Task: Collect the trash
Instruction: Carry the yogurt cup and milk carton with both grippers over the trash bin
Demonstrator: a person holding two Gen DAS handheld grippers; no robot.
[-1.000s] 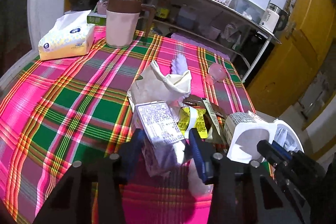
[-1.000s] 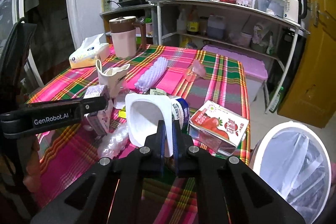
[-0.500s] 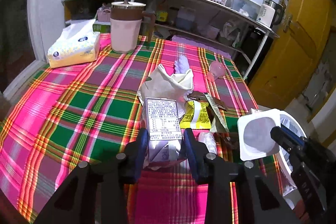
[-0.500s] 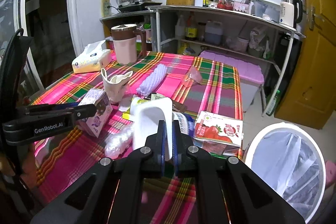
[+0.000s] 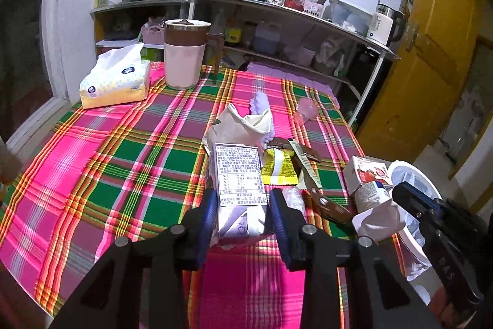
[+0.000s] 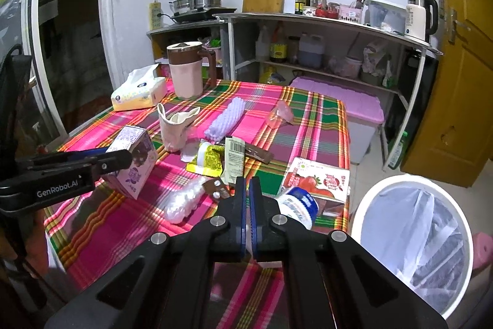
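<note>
The purple carton (image 5: 240,190) is clamped between the left gripper (image 5: 242,216) fingers, the white cup (image 5: 377,219) pinched by the right gripper (image 6: 247,205) fingers; both should be kept level until the bin (image 6: 409,236) beside the tabletop's corner is reached.

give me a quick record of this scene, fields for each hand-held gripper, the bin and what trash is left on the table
left hand-held gripper: shut on purple carton, lifted off table
right hand-held gripper: shut on white cup
bin: white, lined, beside table edge
trash left: strawberry carton, yellow wrapper, crumpled paper cup, purple foam net
surface: plaid tablecloth
</note>
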